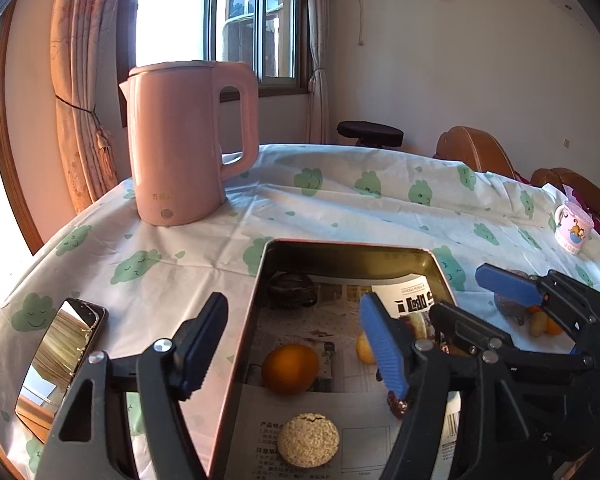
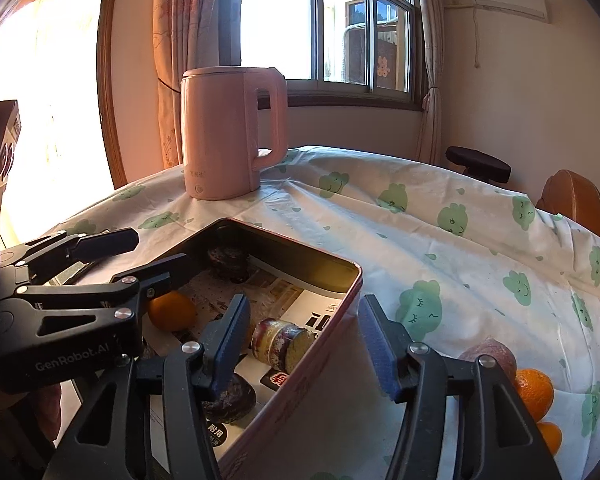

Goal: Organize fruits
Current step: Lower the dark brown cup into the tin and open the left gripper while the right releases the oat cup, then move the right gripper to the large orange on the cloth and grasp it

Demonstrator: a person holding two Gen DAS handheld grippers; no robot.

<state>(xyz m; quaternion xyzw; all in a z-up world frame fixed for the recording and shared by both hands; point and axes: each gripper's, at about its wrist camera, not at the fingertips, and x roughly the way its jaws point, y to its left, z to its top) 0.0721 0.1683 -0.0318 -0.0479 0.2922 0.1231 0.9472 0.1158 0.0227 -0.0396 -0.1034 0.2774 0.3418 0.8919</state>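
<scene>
A rectangular metal tin (image 1: 260, 280) lined with paper holds an orange (image 1: 290, 368), a round biscuit (image 1: 308, 438), a dark pastry (image 1: 292, 289) and a yellow piece (image 1: 365, 347). My left gripper (image 1: 300, 344) is open and empty, straddling the tin's left wall. My right gripper (image 2: 304, 344) is open and empty over the tin's right wall (image 2: 332, 336); it also shows in the left wrist view (image 1: 440, 300). The right wrist view shows the orange (image 2: 172, 312), a cut roll (image 2: 282, 344) and a dark pastry (image 2: 230, 400) inside. Oranges (image 2: 534, 394) and a reddish fruit (image 2: 490, 354) lie on the cloth to the right.
A pink kettle (image 1: 188, 140) stands at the back left of the table. A phone (image 1: 60, 364) lies left of the tin. A mug (image 1: 572, 228) stands at the far right. Chairs (image 2: 576, 200) and a stool (image 1: 370, 134) stand behind the table. The tablecloth (image 2: 440, 240) is white with green clouds.
</scene>
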